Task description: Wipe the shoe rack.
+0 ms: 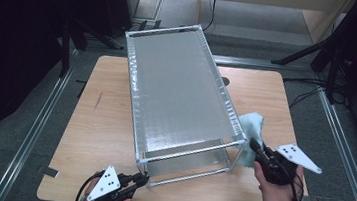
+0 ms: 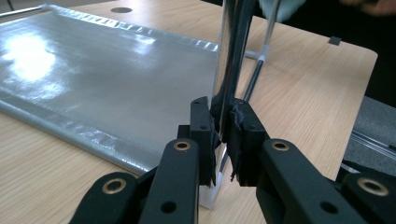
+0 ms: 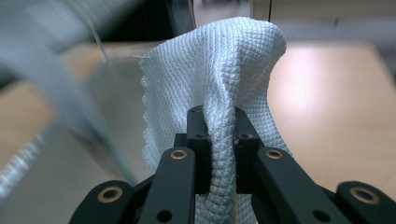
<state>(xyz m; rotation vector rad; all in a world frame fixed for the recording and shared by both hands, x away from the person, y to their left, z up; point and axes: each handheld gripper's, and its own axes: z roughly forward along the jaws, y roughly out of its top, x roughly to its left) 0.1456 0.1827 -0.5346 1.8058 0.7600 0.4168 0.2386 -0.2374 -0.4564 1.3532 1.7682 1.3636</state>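
A metal-framed rack (image 1: 177, 90) with shiny grey shelf sheets stands at an angle on the wooden table (image 1: 99, 122). At the front left my left gripper (image 1: 142, 180) is shut on the rack's near corner post (image 2: 231, 56), low down just above its white foot. In the left gripper view the left gripper (image 2: 223, 112) pinches that post beside the lower shelf sheet (image 2: 93, 74). My right gripper (image 1: 253, 144) is at the rack's front right corner, shut on a pale blue cloth (image 1: 251, 126). The cloth (image 3: 219, 60) rises bunched above the right gripper (image 3: 218, 114).
A round cable hole (image 1: 225, 81) sits in the table behind the rack. Black stand legs (image 1: 299, 53) and floor rails (image 1: 38, 126) flank the table. A small strip of tape (image 1: 49, 172) lies at the front left edge.
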